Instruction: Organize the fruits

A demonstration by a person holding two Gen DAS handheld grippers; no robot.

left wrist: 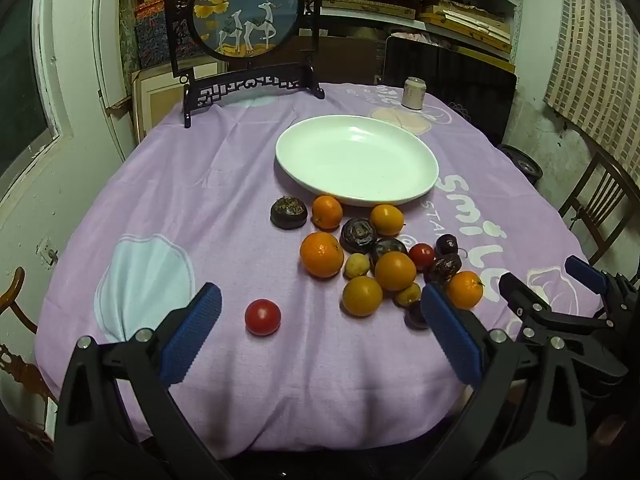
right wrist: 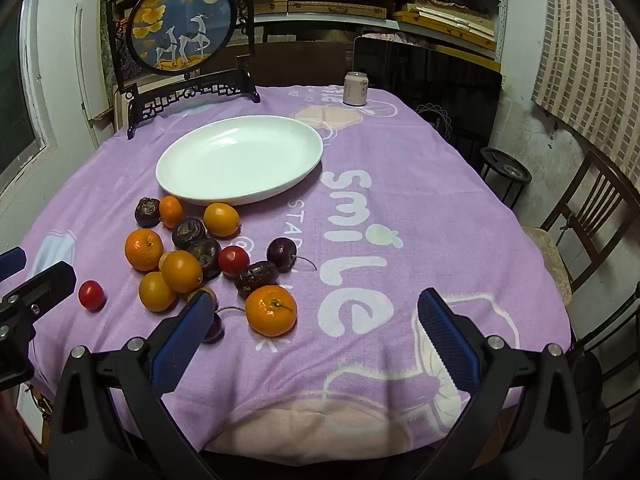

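Observation:
A white plate (left wrist: 424, 160) sits empty on the purple tablecloth; it also shows in the right wrist view (right wrist: 180, 168). In front of it lies a cluster of several oranges (left wrist: 322, 254), dark fruits (left wrist: 289, 212), small yellow fruits and a small tomato (left wrist: 421, 256). One red tomato (left wrist: 262, 317) lies apart, between the open fingers of my left gripper (left wrist: 320, 312). My right gripper (right wrist: 316, 316) is open and empty, with an orange (right wrist: 271, 310) lying between its fingers. A dark cherry (right wrist: 212, 330) is partly hidden behind its left finger.
A framed round deer screen (left wrist: 246, 12) stands at the table's back left. A drink can (left wrist: 414, 93) stands at the back right. Wooden chairs (right wrist: 592, 216) stand on the right. Shelves with boxes fill the background.

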